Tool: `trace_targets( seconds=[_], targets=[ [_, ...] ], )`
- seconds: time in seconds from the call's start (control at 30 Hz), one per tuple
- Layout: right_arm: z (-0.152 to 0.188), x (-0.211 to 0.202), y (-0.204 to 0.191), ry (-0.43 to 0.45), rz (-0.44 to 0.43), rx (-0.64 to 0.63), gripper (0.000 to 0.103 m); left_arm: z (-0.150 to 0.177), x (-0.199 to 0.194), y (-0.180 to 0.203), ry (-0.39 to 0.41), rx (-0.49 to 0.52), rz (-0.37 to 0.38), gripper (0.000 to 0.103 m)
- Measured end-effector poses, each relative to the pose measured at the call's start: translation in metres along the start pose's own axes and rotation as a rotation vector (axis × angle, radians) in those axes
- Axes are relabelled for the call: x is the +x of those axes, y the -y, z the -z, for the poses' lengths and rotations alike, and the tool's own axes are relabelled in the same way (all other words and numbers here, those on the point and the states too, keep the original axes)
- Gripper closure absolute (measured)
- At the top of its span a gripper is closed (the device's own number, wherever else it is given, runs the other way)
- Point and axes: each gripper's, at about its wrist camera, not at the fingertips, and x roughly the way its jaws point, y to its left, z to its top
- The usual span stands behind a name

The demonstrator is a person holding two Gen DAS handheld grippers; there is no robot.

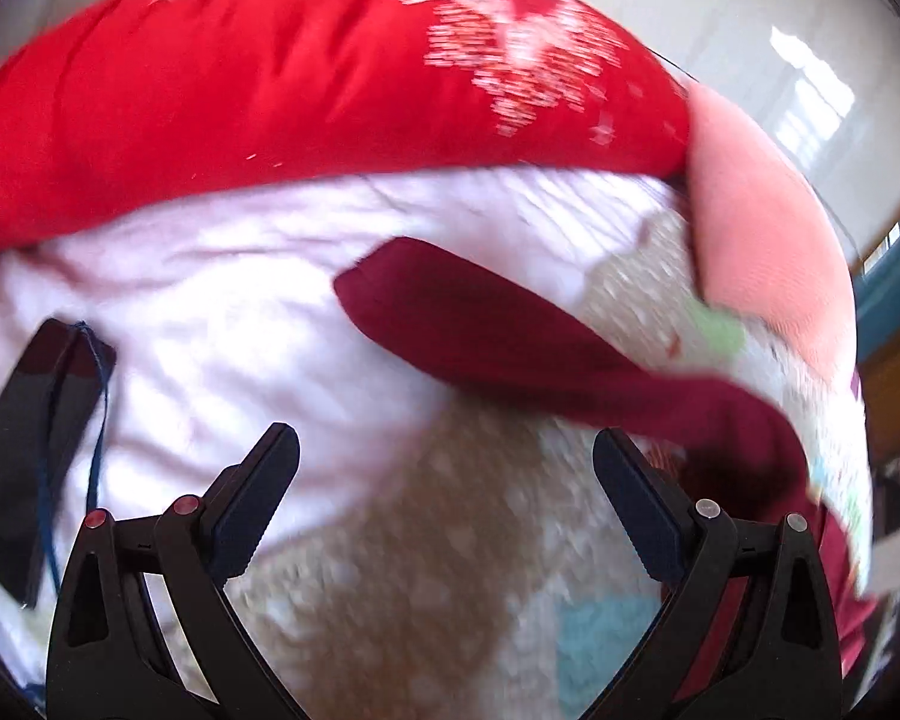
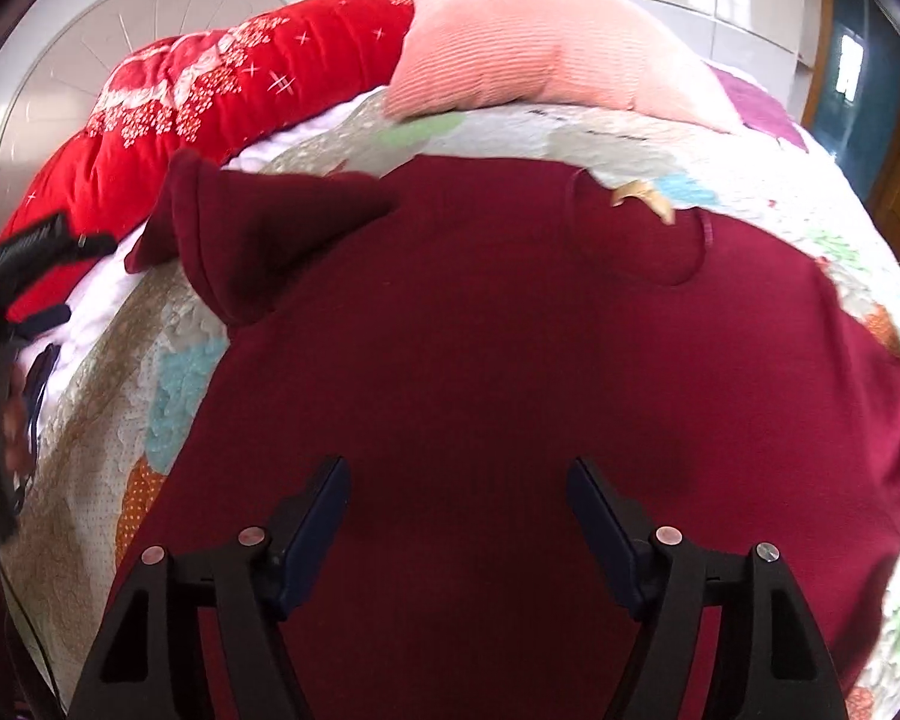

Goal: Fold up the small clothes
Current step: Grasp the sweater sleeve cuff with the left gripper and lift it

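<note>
A dark maroon long-sleeved top [image 2: 510, 360] lies spread on a patchwork quilt [image 2: 630, 144] on a bed, neck end far. Its left sleeve [image 2: 258, 222] is folded back and bunched at the far left. My right gripper [image 2: 459, 474] is open and empty, just above the top's near middle. My left gripper [image 1: 447, 450] is open and empty above the quilt [image 1: 450, 510], with the maroon sleeve [image 1: 510, 336] lying a little beyond its fingertips. It also shows in the right wrist view at the far left [image 2: 24, 252].
A bright red quilted cover [image 2: 240, 102] and a pink cushion [image 2: 540, 42] lie at the far side of the bed. A white sheet [image 1: 210, 300] is under the red cover [image 1: 270, 90]. A black phone-like object with a blue cord [image 1: 36, 444] lies at left.
</note>
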Motion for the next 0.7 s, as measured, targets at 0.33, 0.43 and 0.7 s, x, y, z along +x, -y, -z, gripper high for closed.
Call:
trace_targets(
  seconds=[0.33,0.43,0.7],
  targets=[
    [-0.002,0.008,0.003,-0.014,-0.025,0.006,0.03,-0.039,0.067,-0.033,-0.046,-0.266,-0.021,0.02],
    [-0.001,0.005,0.003,-0.011,-0.032,0.008,0.03,-0.039,0.073,-0.02,-0.033,-0.145,-0.066,0.078],
    [0.0,-0.019,0.03,0.021,-0.046,0.09,0.03,-0.099,-0.049,0.023,0.223,0.022,0.051,0.096]
  ],
)
